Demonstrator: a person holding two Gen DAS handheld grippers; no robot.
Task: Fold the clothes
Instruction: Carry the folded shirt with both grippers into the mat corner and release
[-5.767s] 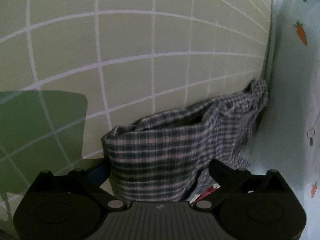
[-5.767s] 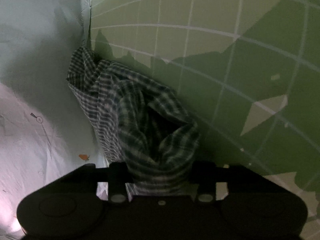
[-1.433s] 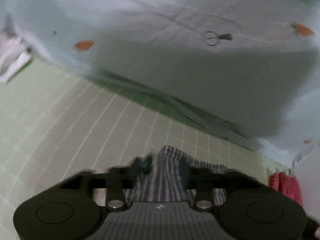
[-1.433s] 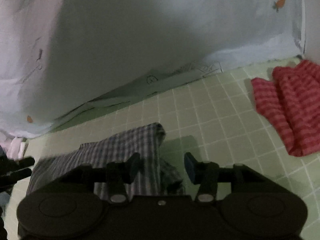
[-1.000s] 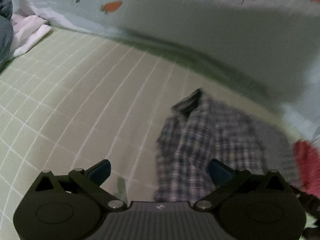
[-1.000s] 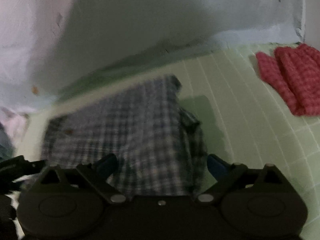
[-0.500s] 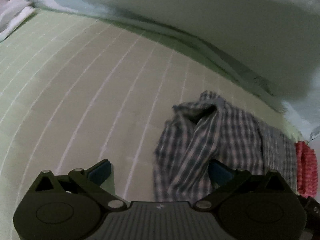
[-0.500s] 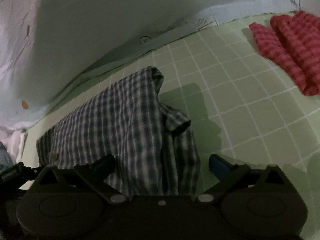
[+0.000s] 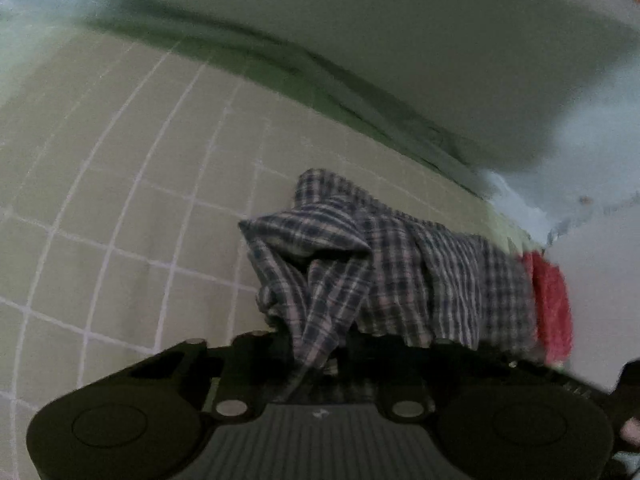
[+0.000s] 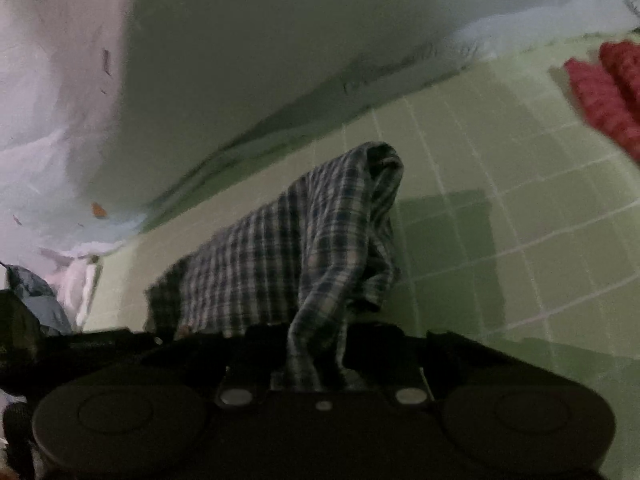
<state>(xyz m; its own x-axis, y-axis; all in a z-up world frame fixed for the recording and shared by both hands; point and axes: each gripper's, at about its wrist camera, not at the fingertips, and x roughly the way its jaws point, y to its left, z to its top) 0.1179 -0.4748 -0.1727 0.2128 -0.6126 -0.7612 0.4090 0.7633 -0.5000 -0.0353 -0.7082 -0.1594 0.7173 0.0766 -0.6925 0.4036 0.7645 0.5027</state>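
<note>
A blue and white plaid shirt [image 9: 400, 264] lies bunched on a green sheet with a white grid [image 9: 120, 200]. My left gripper [image 9: 316, 344] has its jaws closing, and its fingers pinch a fold at the shirt's near left edge. In the right wrist view the same plaid shirt [image 10: 280, 256] stretches away to the left. My right gripper [image 10: 316, 344] is closing too, with a raised fold of the shirt's right end caught between its fingers. Both folds rise from the sheet into the jaws.
A pale blue sheet with small carrot prints [image 10: 240, 60] hangs along the far edge. A folded red striped cloth [image 10: 608, 92] lies on the green sheet to the right, also visible as the red cloth [image 9: 552, 300]. White and blue clothes [image 10: 60, 288] are piled at the left.
Both grippers stood wide open over the shirt half a second ago. Now both have closed on folds of it and dipped nearer, and the fabric is gathered up between the fingers.
</note>
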